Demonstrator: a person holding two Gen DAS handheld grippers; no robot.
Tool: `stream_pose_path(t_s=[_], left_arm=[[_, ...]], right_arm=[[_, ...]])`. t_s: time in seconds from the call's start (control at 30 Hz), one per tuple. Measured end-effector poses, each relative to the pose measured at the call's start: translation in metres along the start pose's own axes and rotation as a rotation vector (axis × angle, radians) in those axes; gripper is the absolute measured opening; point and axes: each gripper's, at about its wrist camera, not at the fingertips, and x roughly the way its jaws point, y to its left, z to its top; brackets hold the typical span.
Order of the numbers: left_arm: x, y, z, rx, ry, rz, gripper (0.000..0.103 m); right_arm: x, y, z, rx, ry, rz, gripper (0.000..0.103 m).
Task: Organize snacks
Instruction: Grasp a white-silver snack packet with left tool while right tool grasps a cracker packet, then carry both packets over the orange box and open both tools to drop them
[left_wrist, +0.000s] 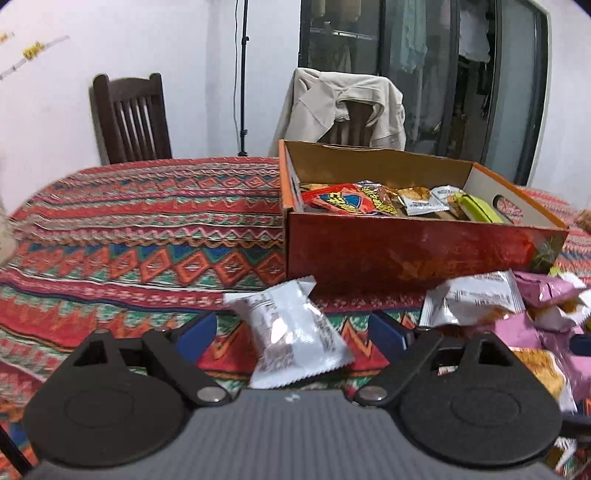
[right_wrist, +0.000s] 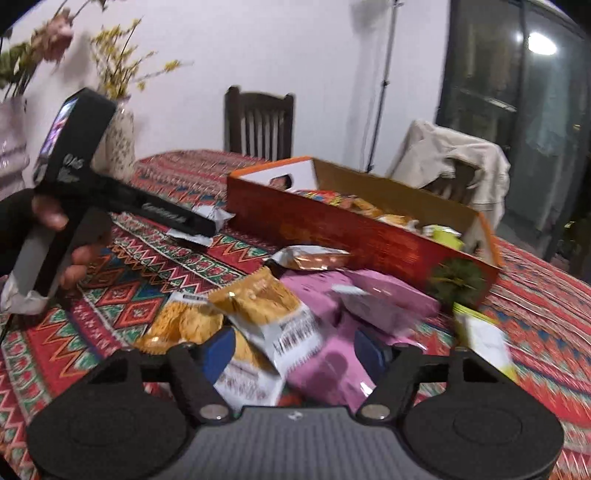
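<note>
Silvery crinkled foil snack packet lay between your left gripper's wide-spread fingers, near side of red cardboard box, long axis toward it.

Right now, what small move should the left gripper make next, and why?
Probably close the left gripper on the white snack packet. Its jaws stand open with the packet lying between them on the tablecloth, not yet gripped as far as I can tell. The red box just behind already holds snacks, so the packet likely goes there.

Chair, draped jacket, flower vase.
</note>
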Motion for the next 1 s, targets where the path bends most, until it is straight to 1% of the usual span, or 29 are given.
stream_pose_path(t_s=[0.03,0.07,0.1,0.13,0.2,0.3,0.4,0.53,0.67,0.7,0.73,0.8,0.9,1.0], left_arm=[[0.004,0.0,-0.001,-0.004,0.022,-0.009,0.084],[0.007,0.002,-0.001,-0.008,0.043,-0.024,0.065],[0.006,0.003,-0.001,-0.011,0.034,-0.016,0.055],[0.006,0.004,-0.001,-0.014,0.033,-0.019,0.051],[0.001,0.006,-0.003,-0.015,0.026,-0.017,0.046],[-0.009,0.004,-0.009,0.006,0.023,-0.008,0.045],[-0.024,0.001,-0.009,-0.001,0.035,-0.007,0.044],[-0.066,-0.001,-0.016,-0.041,-0.005,-0.022,0.044],[-0.108,-0.009,-0.037,-0.08,-0.033,-0.027,0.044],[-0.116,-0.01,-0.041,-0.089,-0.034,-0.024,0.044],[-0.123,-0.012,-0.046,-0.097,-0.032,-0.019,0.044],[-0.138,-0.016,-0.056,-0.112,-0.028,-0.008,0.044],[-0.157,-0.026,-0.068,-0.121,-0.022,-0.004,0.044],[-0.168,-0.043,-0.079,-0.107,-0.004,-0.022,0.044]], right_arm=[[0.008,0.002,0.004,-0.015,0.007,0.001,0.064],[0.015,0.003,0.007,-0.023,0.01,-0.001,0.064],[0.021,0.003,0.011,-0.024,0.009,0.003,0.064],[0.026,0.003,0.014,-0.017,0.007,0.014,0.064],[0.032,0.002,0.017,-0.006,0.0,0.021,0.065],[0.037,0.002,0.019,0.003,-0.018,0.029,0.065],[0.043,0.003,0.022,0.007,-0.013,0.047,0.065],[0.053,0.003,0.028,0.009,-0.027,0.05,0.065],[0.058,0.008,0.03,-0.017,-0.029,0.033,0.065],[0.058,0.009,0.03,-0.021,-0.032,0.03,0.06],[0.057,0.01,0.03,-0.024,-0.034,0.029,0.05],[0.051,0.008,0.03,-0.006,-0.04,0.03,0.04],[0.034,0.005,0.026,0.035,-0.037,0.039,0.04],[0.0,0.004,0.011,0.053,-0.063,0.021,0.04]])
